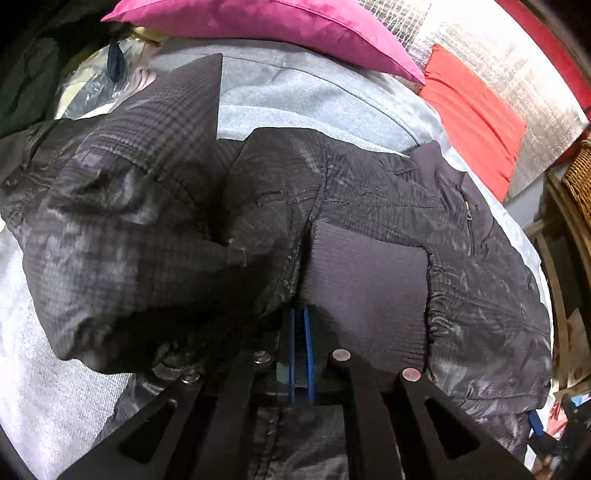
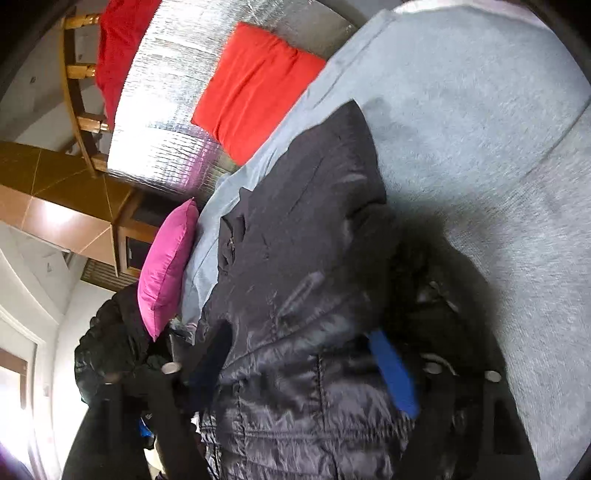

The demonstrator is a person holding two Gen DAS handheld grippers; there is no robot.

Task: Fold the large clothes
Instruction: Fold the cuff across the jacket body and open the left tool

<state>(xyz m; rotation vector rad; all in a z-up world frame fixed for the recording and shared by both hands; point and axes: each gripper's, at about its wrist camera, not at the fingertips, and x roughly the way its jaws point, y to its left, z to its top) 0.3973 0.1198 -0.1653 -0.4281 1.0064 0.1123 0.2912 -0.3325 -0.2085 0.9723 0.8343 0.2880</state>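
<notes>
Left wrist view, left edge: pale grey blanket (image 1: 48,387) covers the bed; a dark plaid jacket (image 1: 147,229) lies spread on it, filling most of the frame. Jacket's left portion is bunched into a raised fold, shiny and creased. Above it, at top, a magenta pillow (image 1: 280,26) rests on the blanket. Centre bottom: left gripper (image 1: 301,354), its blue pads (image 1: 307,354) pressed nearly together with only a thin slit between them. Jacket fabric drapes over the gripper's left side and the ribbed knit cuff (image 1: 365,280) sits just ahead and right of the tips; whether cloth is actually pinched between the pads cannot be told. Further right, a zip pocket (image 1: 468,218) on the jacket panel, then a red cushion (image 1: 472,110) against a silver foil backing (image 1: 491,48).

Right wrist view (camera rolled, some blur), left: second sighting of the magenta pillow (image 2: 166,266) and red cushion (image 2: 255,85). Centre: the jacket (image 2: 295,258) runs from the bottom edge up across the blanket (image 2: 480,129). Right gripper (image 2: 299,369) stands wide apart, dark left finger (image 2: 207,369) on one side, blue pad (image 2: 393,373) on the other, quilted jacket fabric bulging between them, not clamped.
</notes>
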